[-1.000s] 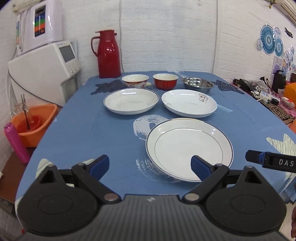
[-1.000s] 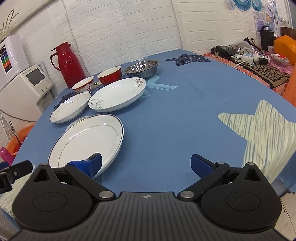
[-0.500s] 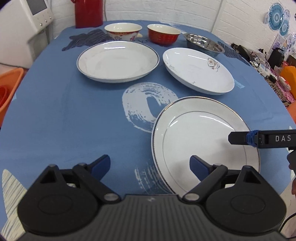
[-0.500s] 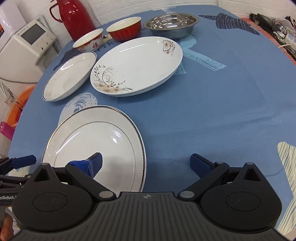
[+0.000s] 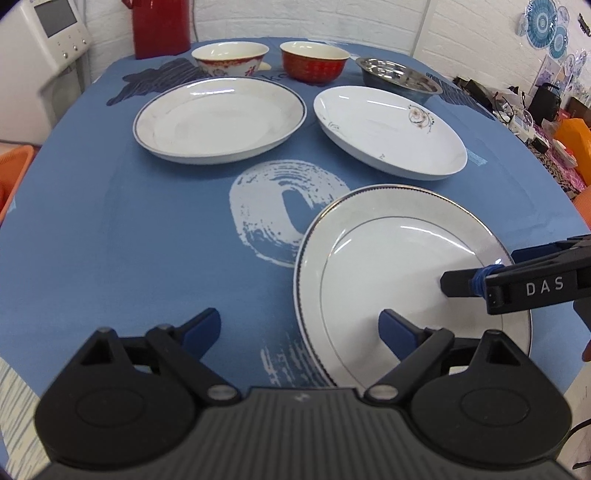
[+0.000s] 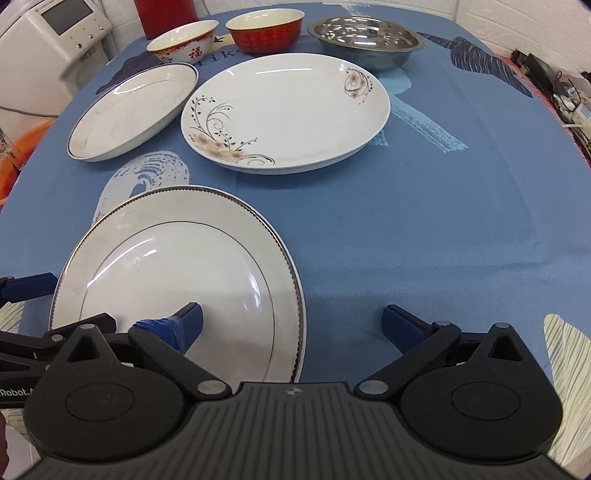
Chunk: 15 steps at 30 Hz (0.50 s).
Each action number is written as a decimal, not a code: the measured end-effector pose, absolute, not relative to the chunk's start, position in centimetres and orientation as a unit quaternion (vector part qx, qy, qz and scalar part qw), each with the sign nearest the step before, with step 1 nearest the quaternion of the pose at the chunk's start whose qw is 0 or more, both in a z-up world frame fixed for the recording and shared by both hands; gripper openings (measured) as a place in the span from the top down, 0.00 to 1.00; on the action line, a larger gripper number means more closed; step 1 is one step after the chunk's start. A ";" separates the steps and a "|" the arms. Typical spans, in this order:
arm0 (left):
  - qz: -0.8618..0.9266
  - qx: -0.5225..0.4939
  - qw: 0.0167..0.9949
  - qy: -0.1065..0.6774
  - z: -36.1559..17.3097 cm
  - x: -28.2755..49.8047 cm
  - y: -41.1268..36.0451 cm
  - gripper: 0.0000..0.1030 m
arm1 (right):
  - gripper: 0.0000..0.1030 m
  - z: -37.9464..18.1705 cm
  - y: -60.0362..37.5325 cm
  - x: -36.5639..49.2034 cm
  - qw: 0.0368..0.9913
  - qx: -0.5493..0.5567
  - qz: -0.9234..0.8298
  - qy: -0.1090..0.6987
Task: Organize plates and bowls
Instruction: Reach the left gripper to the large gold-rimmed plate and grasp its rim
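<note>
A flat white plate with a silver rim point(image 5: 399, 269) point(image 6: 177, 273) lies nearest on the blue tablecloth point(image 5: 110, 240). My left gripper point(image 5: 299, 328) is open, its right finger over the plate's near left part. My right gripper point(image 6: 291, 323) is open too, its left finger over the same plate; it reaches in from the right in the left wrist view. Behind lie a rimmed deep plate point(image 5: 218, 122) point(image 6: 133, 110) and a floral plate point(image 5: 388, 131) point(image 6: 284, 110). Farther back stand a white bowl point(image 5: 231, 57) point(image 6: 183, 46), a red bowl point(image 5: 314, 64) point(image 6: 264, 33) and a steel bowl point(image 5: 399, 75) point(image 6: 365, 42).
A red thermos point(image 5: 160, 27) stands at the table's far end. A white appliance point(image 5: 40, 40) is at the left, with an orange tub point(image 5: 13, 173) below it. Clutter and cables point(image 5: 535, 122) sit on a side table to the right.
Both grippers moved forward and tilted down over the table. The near plate now lies right under their fingers, and the right gripper reaches farther over it.
</note>
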<state>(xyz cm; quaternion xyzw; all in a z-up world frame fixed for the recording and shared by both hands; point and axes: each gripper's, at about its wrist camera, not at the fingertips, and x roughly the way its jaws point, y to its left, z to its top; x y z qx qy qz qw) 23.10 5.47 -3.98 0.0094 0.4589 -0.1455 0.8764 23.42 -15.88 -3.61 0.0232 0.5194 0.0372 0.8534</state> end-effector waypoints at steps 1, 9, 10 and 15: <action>-0.146 0.009 0.877 0.458 -4.0 23.2 5.5 0.11 | 0.12 -3.6 -15.7 23.6 0.852 0.025 0.034 0.522; -0.170 -0.007 0.881 0.442 -3.5 22.9 5.4 0.77 | 0.66 -2.6 -14.6 23.0 0.864 0.026 0.080 0.497; -0.167 -0.011 0.880 0.444 -3.4 23.0 5.4 0.80 | 0.67 -2.6 -14.6 23.0 0.863 0.031 0.080 0.498; -0.153 -0.014 0.881 0.448 -3.3 23.3 5.9 0.81 | 0.66 -2.7 -14.6 22.4 0.862 0.074 0.088 0.494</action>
